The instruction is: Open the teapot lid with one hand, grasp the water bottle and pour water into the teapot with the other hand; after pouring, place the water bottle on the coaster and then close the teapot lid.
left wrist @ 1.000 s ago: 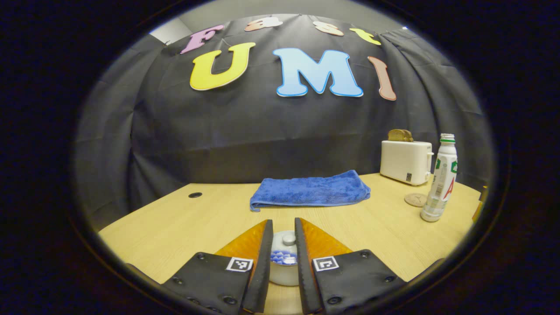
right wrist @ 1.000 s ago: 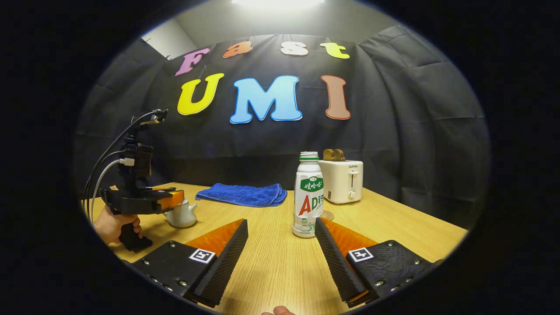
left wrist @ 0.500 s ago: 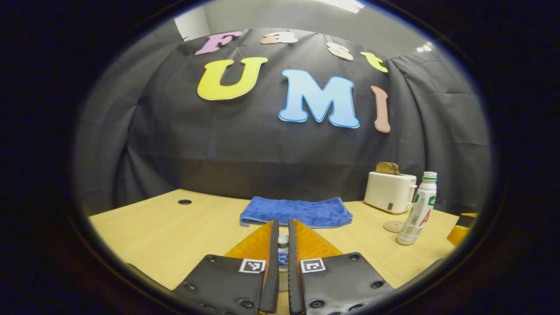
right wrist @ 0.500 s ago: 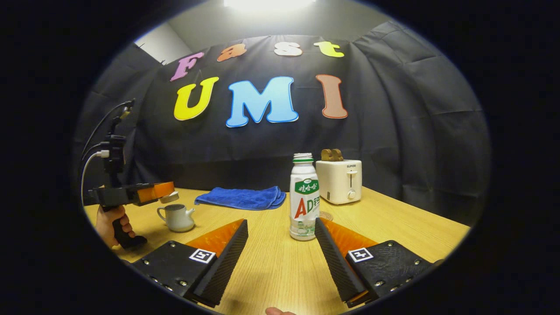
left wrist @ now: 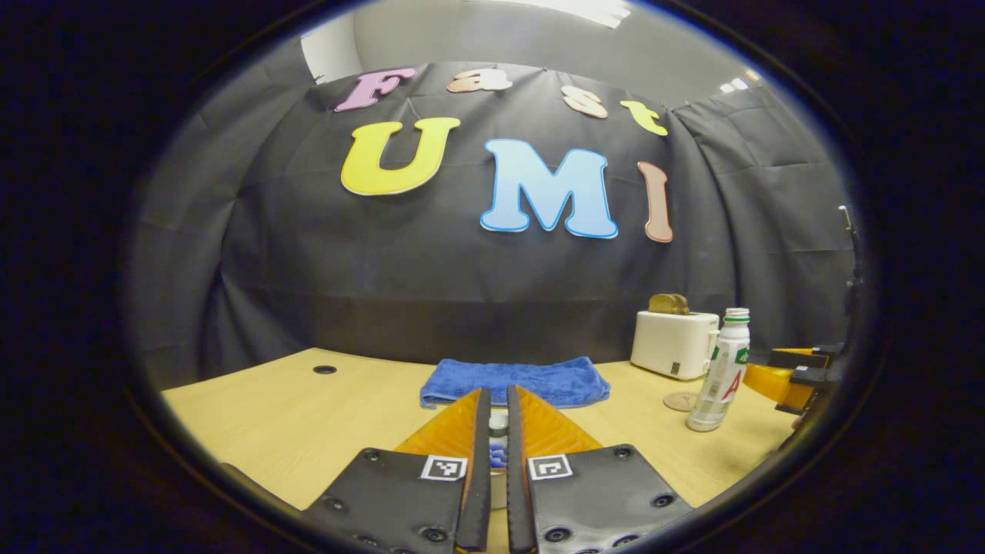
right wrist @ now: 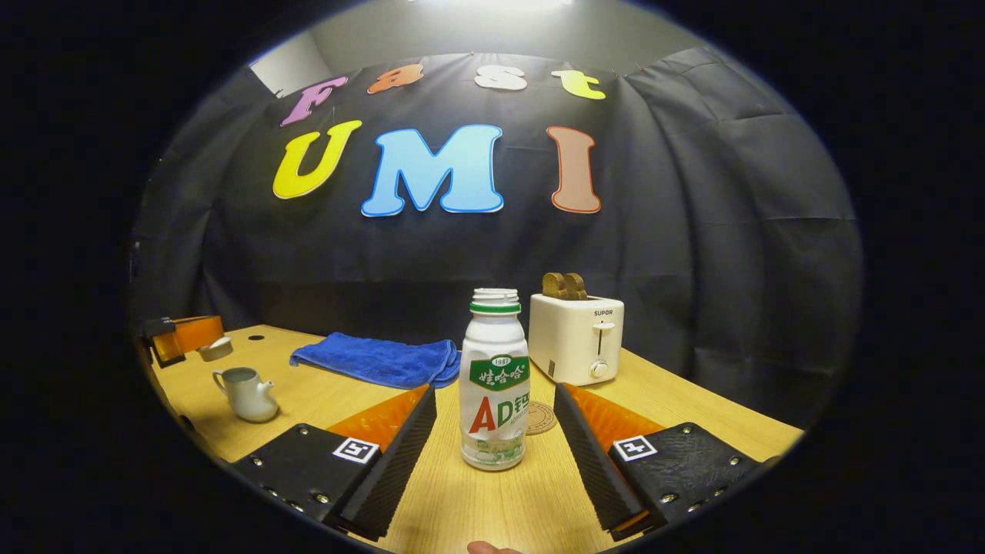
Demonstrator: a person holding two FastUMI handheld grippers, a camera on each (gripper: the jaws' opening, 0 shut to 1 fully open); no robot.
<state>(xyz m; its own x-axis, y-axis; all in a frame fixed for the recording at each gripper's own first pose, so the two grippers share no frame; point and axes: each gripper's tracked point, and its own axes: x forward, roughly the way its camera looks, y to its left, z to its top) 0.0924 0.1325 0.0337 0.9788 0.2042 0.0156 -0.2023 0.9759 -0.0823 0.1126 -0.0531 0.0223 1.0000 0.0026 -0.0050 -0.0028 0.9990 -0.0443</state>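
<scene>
Left claw [left wrist: 492,431]: narrowed on the teapot lid [left wrist: 499,422] – lifted, lower centre.
Teapot [right wrist: 248,392]: left open on the bench [right wrist: 323,396], lower left.
Right claw [right wrist: 492,431]: held wide around the water bottle [right wrist: 493,381] (untouched) – centre, coaster [right wrist: 540,418] just behind.

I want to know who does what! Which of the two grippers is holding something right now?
The left gripper: its fingers are pinched on the teapot lid, lifted away from the teapot. The right gripper is open, with the water bottle standing untouched between its fingers.

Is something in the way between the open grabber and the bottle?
No, nothing visible. The water bottle stands upright on the table, straight ahead of the open right gripper. The coaster lies behind the bottle.
</scene>
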